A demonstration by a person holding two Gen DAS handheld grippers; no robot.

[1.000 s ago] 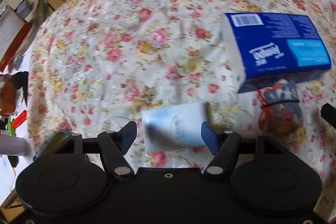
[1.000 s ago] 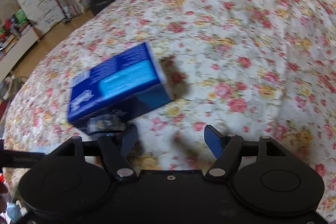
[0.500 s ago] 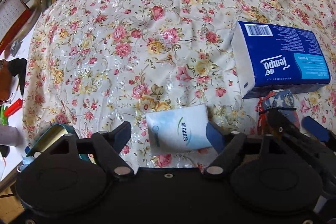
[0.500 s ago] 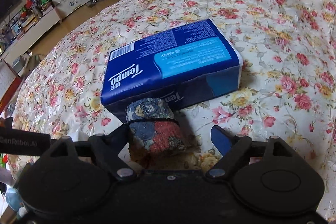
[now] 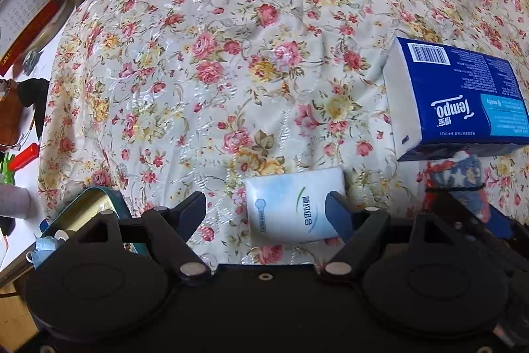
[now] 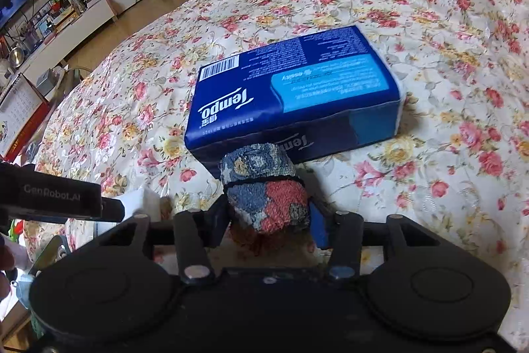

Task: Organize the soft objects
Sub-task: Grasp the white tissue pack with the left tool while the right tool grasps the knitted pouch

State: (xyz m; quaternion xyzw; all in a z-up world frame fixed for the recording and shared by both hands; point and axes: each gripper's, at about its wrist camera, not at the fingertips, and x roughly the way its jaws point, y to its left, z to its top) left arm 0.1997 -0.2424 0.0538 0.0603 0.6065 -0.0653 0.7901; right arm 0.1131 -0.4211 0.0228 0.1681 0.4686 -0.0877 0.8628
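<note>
Resting on the floral bedspread (image 5: 231, 62), the task's soft objects lie close together near the front edge of the bed. The blue tissue pack (image 6: 294, 88) lies flat, barcode end toward the room. The rolled patterned cloth (image 6: 267, 187), bound by a thin dark band, lies just in front of the pack and touches its near side. The small white tissue packet (image 5: 291, 207) lies flat on the bedspread to the left of the roll, apart from the blue pack.

Right gripper (image 6: 269, 220): its jaws have just been closing, and both pads now press on the near end of the rolled patterned cloth, one on each side. The roll rests on the bedspread.

Left gripper (image 5: 267, 210): the jaws stand at a medium width. The right finger (image 5: 337, 214) meets the right edge of the small white tissue packet; the left finger (image 5: 193, 207) stands clear of it, with bare bedspread between. The packet is not clamped.

A calendar (image 5: 20, 19) stands on a white surface left of the bed. In the right wrist view, the left gripper's black body (image 6: 49, 197) enters from the left.
</note>
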